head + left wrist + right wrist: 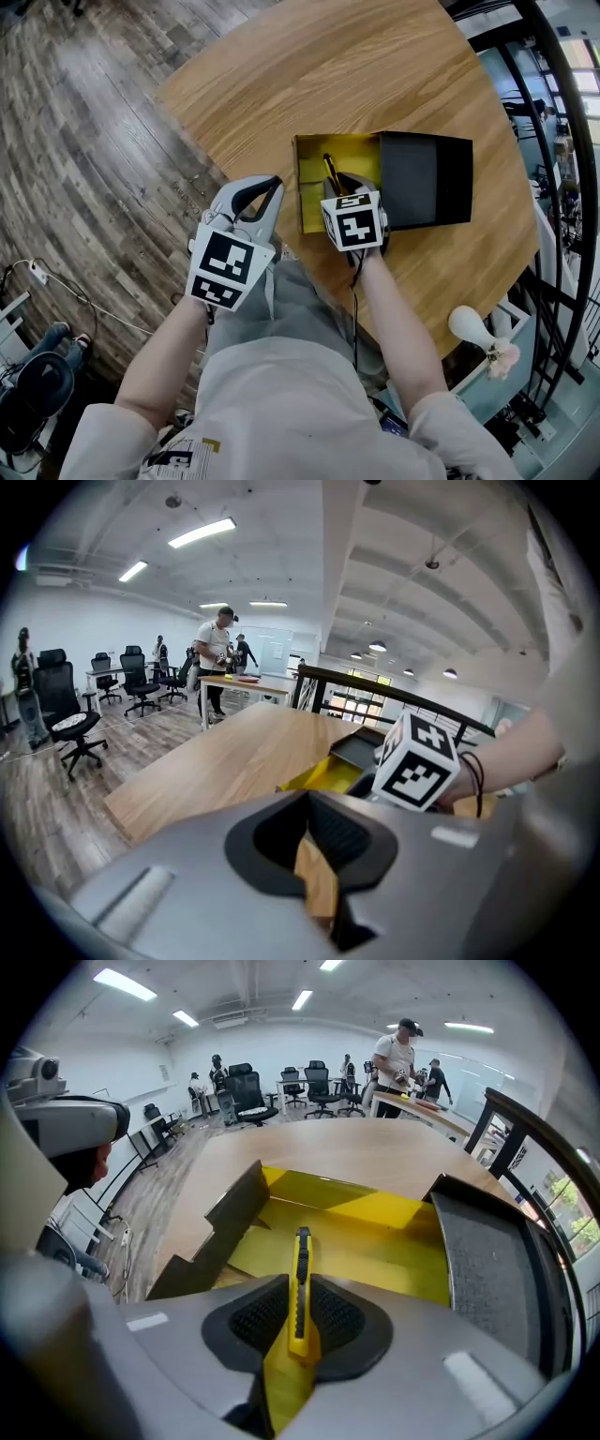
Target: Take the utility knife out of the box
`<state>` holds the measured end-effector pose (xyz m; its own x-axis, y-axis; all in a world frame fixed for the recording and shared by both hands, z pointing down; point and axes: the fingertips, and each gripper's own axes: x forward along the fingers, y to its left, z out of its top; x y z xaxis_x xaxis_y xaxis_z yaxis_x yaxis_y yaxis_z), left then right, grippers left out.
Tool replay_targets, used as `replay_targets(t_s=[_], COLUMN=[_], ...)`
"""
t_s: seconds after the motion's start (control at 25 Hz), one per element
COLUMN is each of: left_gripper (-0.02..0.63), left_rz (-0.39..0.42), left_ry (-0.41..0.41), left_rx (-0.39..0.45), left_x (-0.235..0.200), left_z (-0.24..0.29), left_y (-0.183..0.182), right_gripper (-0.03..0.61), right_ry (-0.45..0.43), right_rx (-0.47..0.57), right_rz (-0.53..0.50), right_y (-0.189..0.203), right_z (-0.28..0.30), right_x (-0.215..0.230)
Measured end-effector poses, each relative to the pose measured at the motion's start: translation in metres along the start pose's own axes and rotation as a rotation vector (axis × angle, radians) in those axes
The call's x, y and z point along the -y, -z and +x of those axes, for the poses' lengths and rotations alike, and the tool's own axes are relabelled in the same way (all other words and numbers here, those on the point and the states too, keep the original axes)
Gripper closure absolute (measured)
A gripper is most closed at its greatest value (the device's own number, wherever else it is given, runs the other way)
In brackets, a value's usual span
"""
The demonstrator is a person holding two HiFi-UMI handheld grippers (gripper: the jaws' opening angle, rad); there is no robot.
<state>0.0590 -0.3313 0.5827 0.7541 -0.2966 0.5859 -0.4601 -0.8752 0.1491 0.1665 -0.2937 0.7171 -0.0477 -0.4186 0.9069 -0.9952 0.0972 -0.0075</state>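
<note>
A yellow utility knife (300, 1258) with a black slider stands tilted inside the open box (312, 192), whose inside is yellow. My right gripper (298, 1312) reaches down into the box, and its ribbed pads (251, 1321) press on both sides of the knife's near end. In the head view the knife (332, 172) pokes out just beyond the right gripper (343, 184), whose marker cube hides the jaws. My left gripper (274, 181) hovers at the table's near edge, left of the box, shut and empty. From the left gripper (307, 797) view the box (323, 775) lies ahead.
The box's black lid (427, 178) lies opened to the right on the round wooden table (328, 66). A black railing (553, 112) runs past the table's right side. People and office chairs (70, 719) stand far off across the room.
</note>
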Motion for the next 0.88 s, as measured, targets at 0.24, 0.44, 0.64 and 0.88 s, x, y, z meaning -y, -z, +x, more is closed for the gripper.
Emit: replay_targets(t_s=[0.24, 0.44, 0.64, 0.88], left_gripper=[0.612, 0.612, 0.612, 0.612], left_rz=[0.02, 0.044, 0.053, 0.067], left_ry=[-0.02, -0.063, -0.101, -0.076], left_rx=[0.009, 0.037, 0.071, 0.167], left_x=[-0.003, -0.008, -0.008, 0.008], left_z=[-0.008, -0.028, -0.056, -0.097], left_y=[-0.005, -0.01, -0.03, -0.069], right_gripper=[0.514, 0.514, 0.514, 0.514], right_ry=[0.002, 0.002, 0.009, -0.001], right_rx=[0.015, 0.082, 0.18, 0.335], right_rz=[0.01, 0.006, -0.013, 0.029], right_y=[-0.001, -0.01, -0.037, -0.071], right_z=[-0.003, -0.028, -0.082, -0.157], right_x=[0.003, -0.008, -0.012, -0.015])
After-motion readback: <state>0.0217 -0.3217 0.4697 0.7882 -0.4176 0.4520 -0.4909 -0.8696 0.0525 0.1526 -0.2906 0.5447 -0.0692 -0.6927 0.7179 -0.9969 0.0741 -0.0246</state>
